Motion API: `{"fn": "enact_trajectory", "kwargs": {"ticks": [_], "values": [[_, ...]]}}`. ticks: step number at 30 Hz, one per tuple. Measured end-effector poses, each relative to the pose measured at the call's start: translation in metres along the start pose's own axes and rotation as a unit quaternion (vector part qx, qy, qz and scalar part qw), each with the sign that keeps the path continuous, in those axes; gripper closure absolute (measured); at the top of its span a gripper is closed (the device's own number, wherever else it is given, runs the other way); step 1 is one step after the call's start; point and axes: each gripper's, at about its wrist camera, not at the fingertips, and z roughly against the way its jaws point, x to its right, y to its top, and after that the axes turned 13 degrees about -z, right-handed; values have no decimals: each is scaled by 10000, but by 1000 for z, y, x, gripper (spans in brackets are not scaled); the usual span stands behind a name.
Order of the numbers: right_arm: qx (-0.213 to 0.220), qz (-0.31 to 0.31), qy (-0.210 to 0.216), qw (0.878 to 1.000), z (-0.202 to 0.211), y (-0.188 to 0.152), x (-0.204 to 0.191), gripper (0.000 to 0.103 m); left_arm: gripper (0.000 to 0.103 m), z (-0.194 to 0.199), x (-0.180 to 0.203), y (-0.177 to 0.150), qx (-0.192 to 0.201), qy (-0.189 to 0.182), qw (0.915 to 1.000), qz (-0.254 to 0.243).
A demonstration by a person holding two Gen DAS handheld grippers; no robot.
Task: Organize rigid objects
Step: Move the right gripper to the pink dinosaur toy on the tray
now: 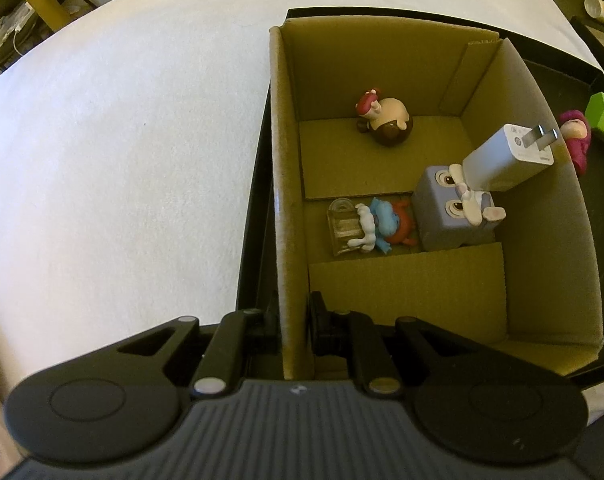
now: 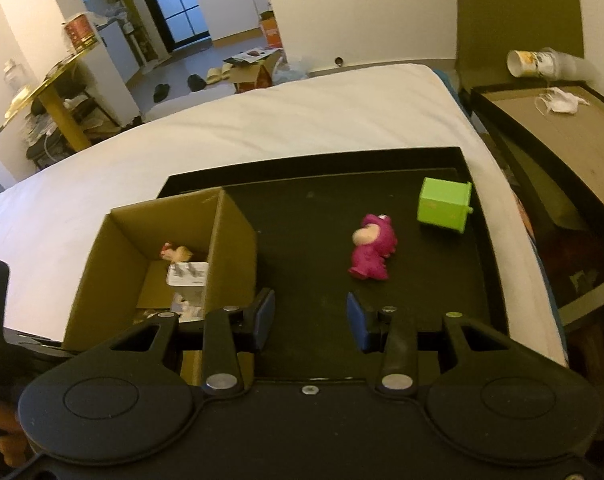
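My left gripper (image 1: 295, 330) has its jaws pinched on the brown cardboard box (image 1: 291, 208) wall, low centre. My right gripper (image 2: 308, 322) hangs wide open, empty, below the magenta bear figurine (image 2: 372, 252).

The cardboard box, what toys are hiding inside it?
Inside the cardboard box: a red-capped figure, a blue figure beside a clear case, and a grey cube toy with a white charger on top. Under the cube is hidden.

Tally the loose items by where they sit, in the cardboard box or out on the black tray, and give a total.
In the cardboard box: 4 (round figurine, white charger, grey cube toy, blue-and-red figurine)
On the black tray: 2 (pink figurine, green cube)
Total: 6
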Motion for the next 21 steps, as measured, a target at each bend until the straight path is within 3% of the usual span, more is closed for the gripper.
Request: {"fn": "enact_trajectory", "kwargs": {"ticks": [14,21], "values": [[-6,-360,-139,9993,-15,3,27,60,91,-4,3,2,-86,44,9999,-38],[-46,-472,-145,9988,-22,3,34,54,90,-6,4,4,-138,83,9999,-47]]}}
